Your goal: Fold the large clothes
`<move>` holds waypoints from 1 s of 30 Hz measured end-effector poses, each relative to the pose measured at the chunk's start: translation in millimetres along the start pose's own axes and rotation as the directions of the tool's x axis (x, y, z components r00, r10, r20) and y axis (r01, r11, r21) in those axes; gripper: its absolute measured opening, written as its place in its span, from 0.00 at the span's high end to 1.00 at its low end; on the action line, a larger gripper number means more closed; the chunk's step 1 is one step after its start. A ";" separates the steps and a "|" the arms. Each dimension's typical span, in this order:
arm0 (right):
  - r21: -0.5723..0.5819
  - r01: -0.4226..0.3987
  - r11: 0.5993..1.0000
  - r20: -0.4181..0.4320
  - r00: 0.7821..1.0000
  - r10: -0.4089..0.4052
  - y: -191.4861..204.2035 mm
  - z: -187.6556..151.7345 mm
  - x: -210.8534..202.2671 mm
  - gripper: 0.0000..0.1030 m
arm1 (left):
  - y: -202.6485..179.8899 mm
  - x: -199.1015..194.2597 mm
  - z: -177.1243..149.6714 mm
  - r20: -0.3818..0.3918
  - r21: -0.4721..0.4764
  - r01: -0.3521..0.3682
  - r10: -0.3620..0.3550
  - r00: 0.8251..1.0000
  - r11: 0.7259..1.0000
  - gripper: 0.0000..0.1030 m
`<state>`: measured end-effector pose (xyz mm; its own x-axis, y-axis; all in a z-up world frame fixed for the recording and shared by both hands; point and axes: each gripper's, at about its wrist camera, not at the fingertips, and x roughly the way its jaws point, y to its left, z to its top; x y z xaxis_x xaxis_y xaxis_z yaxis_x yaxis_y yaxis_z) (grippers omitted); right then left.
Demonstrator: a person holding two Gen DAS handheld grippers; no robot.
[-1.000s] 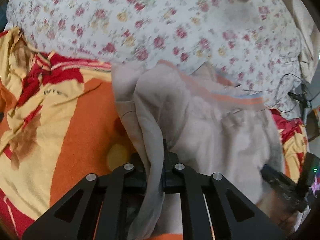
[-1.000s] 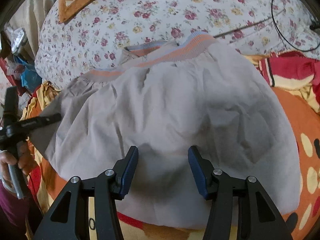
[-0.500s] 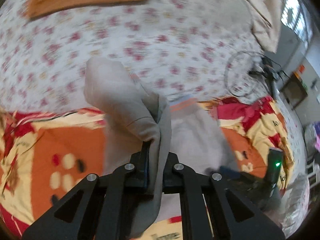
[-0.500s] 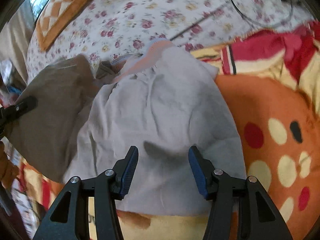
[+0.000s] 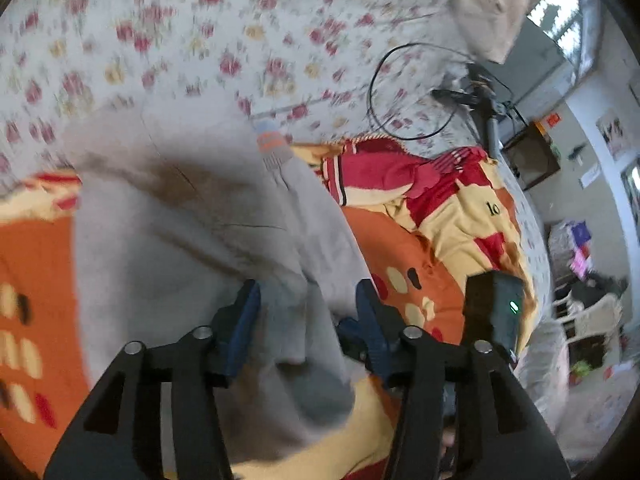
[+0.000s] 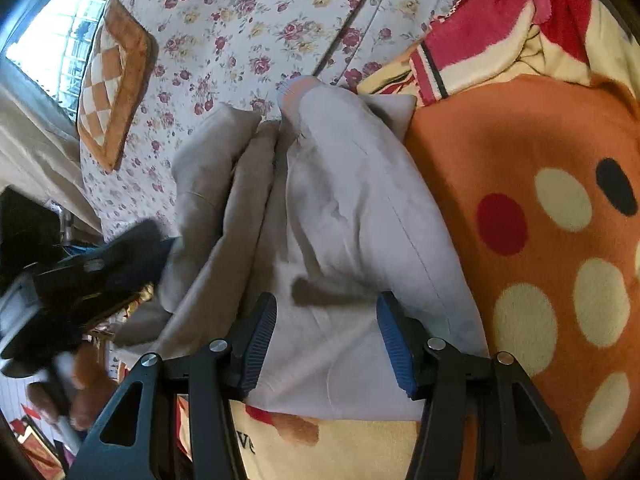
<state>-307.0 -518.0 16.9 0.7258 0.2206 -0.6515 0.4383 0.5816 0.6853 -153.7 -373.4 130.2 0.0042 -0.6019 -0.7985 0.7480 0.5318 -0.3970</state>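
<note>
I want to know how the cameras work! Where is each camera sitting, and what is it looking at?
Left wrist view: sits on the left gripper, looking down along its opening jaws at the grey garment between them; the right gripper's black body shows too.
Right wrist view: sits on the right gripper, open, looking down at the garment's folded part; the blurred left gripper and a hand show at the left.
Both share the garment, the orange spotted blanket and the flowered sheet.
</note>
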 end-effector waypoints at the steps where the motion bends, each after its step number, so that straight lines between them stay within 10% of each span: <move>1: -0.003 0.005 1.000 0.002 1.000 -0.005 1.1 -0.5 0.1 0.47 | 1.7 -10.5 -1.8 0.017 0.013 -0.015 0.015 1.000 1.000 0.48; 9: -0.066 0.027 0.997 0.084 0.996 -0.021 20.2 -1.3 -11.3 0.33 | 55.0 -24.5 -39.0 0.063 -0.052 -0.293 0.296 0.953 0.955 0.45; 14: -0.054 0.014 0.998 0.089 0.996 -0.010 18.8 1.7 -2.6 0.32 | 78.6 24.5 -73.0 -0.044 -0.127 -0.312 0.309 0.950 0.941 0.44; 30: -0.294 0.012 0.956 0.127 0.992 0.026 86.2 36.4 21.7 0.14 | 107.0 -1.4 -65.0 0.075 -0.192 -0.404 0.423 0.903 0.895 0.41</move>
<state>-234.1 -491.6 73.7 0.7983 0.1347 -0.5870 0.2725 0.7885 0.5514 -116.8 -277.0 59.5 0.3701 -0.3629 -0.8552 0.5400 0.8331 -0.1198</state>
